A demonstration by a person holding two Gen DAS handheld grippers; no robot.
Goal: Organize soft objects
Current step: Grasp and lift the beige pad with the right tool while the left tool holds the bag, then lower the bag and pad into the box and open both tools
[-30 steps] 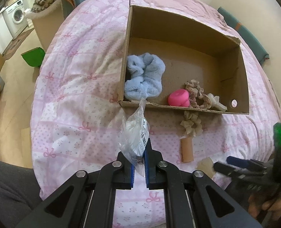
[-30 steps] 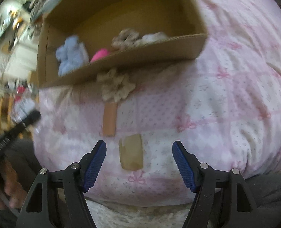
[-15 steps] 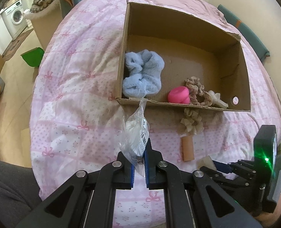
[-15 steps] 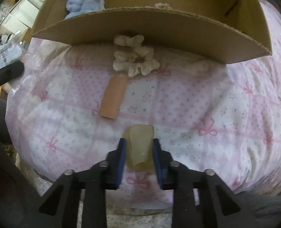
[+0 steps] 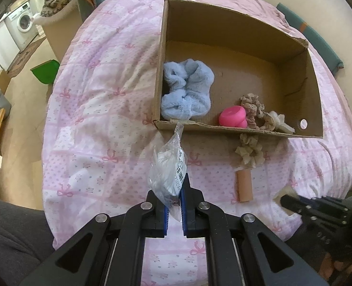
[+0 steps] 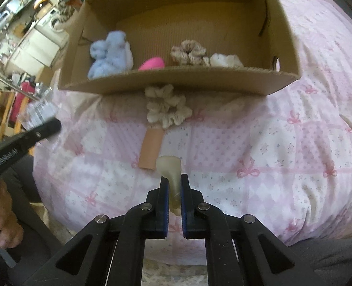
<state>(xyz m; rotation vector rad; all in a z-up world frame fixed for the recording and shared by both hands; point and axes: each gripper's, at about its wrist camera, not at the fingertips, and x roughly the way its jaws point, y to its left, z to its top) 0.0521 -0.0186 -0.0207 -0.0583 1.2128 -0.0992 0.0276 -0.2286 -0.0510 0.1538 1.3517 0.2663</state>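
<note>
While the right gripper (image 6: 174, 186) clamps one pale, translucent rubbery piece (image 6: 170, 166), pinched flat between its blue pads just above the bedspread, the left gripper (image 5: 174, 188) is clamped on one clear crinkled plastic bag (image 5: 168, 166) with a barcode label and white contents, held up near the box's near left corner. The right jaws have just been closing, with the piece between them.

One open cardboard box (image 5: 314, 95) rests on the pink quilted bedspread (image 5: 99, 109). Four soft items lie along its near wall: one fluffy blue scrunchie (image 5: 188, 95) at the left, one smooth pink rounded item (image 5: 232, 116), one ruffled brown-patterned scrunchie (image 5: 252, 109), and one white fabric piece (image 5: 280, 121) to the right.

Outside, just beside the near wall, lies one beige ruffled scrunchie (image 6: 166, 108). Touching its near edge is one flat tan rectangular strip (image 6: 151, 149), which lies just left of the clamped piece.
</note>
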